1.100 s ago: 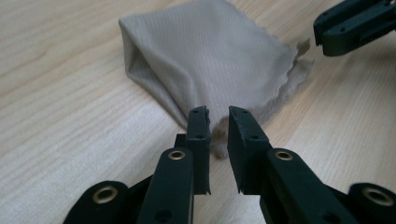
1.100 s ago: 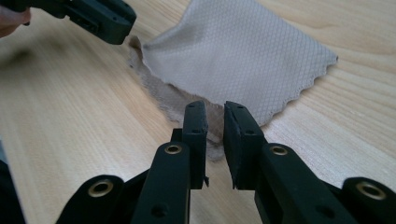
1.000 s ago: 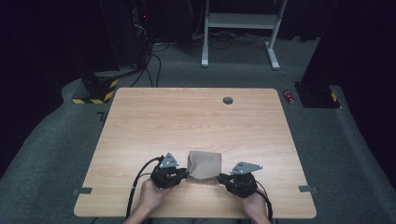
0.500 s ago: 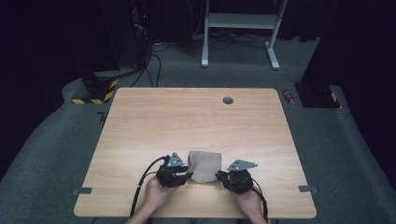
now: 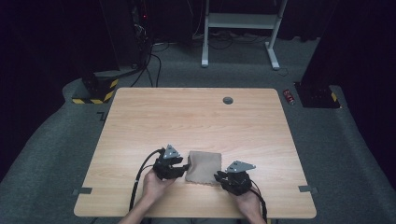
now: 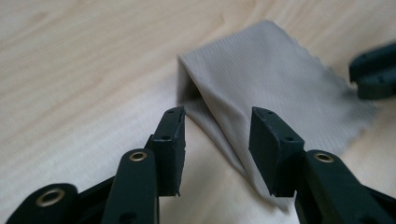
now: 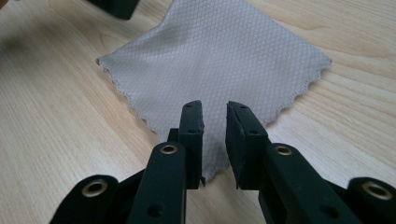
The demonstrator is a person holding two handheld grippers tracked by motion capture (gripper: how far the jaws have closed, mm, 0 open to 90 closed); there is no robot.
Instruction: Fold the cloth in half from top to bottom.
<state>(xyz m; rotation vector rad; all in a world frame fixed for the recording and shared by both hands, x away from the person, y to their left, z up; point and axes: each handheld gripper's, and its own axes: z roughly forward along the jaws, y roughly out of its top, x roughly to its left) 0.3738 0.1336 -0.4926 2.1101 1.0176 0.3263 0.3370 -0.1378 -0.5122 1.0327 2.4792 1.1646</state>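
— Fingers (image 6: 170,135) of the left gripper (image 6: 217,140) stand well apart, with the folded edge of the cloth (image 6: 261,79) lying between them; they are not closed on it.

— And the right gripper (image 7: 215,135)?

— Its fingers (image 7: 192,123) have only a narrow gap, over the near corner of the cloth (image 7: 219,56). The corner lies flat under them (I cannot tell if the tips touch it).

— Where are the hands in the high view?

— Both come in from the bottom edge. The left hand (image 5: 156,184) holds the left gripper (image 5: 173,166) at the left edge of the cloth (image 5: 203,166), pointing toward the right of the frame. The right hand (image 5: 246,200) holds the right gripper (image 5: 229,177) at the lower right corner of the cloth, pointing up and left.

— Where is the cloth?

— In the lower middle of the table (image 5: 187,116), flat, grey-brown, with a scalloped edge.

— What else is around?

— A small round grommet (image 5: 228,100) near the upper edge of the table, well apart from the cloth. A white frame (image 5: 238,28) stands on the floor at the top of the frame, a red can (image 5: 289,96) lies beside the upper right corner of the table, and a block with yellow and black stripes (image 5: 95,91) sits at the upper left.
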